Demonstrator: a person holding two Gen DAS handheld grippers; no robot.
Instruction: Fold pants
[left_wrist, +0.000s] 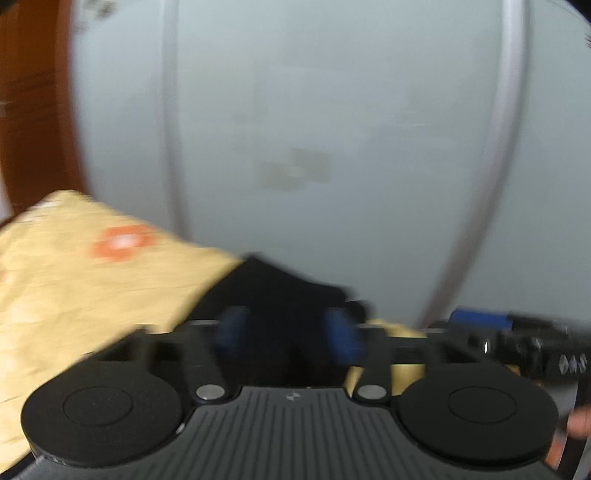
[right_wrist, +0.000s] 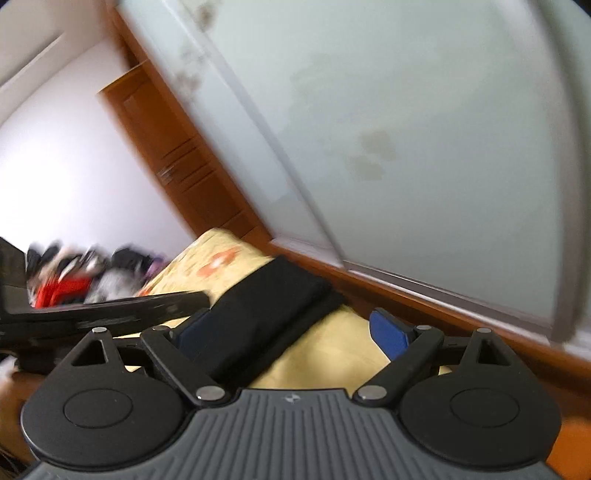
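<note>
A bed covered in a yellow sheet with orange flower prints (right_wrist: 221, 258) runs along tall frosted-glass sliding doors with grey metal frames (right_wrist: 424, 129), whose pale glass glows with soft daylight. A brown wooden base rail (right_wrist: 424, 299) lies under them. Beyond stand a brown wooden panelled cabinet (right_wrist: 173, 147), a plain white wall (right_wrist: 62, 162), and a blurred heap of mixed clothes (right_wrist: 81, 277).

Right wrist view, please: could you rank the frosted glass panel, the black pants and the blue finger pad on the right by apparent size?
1. Frosted glass panel
2. Black pants
3. Blue finger pad, smallest though nearest the camera.
</note>
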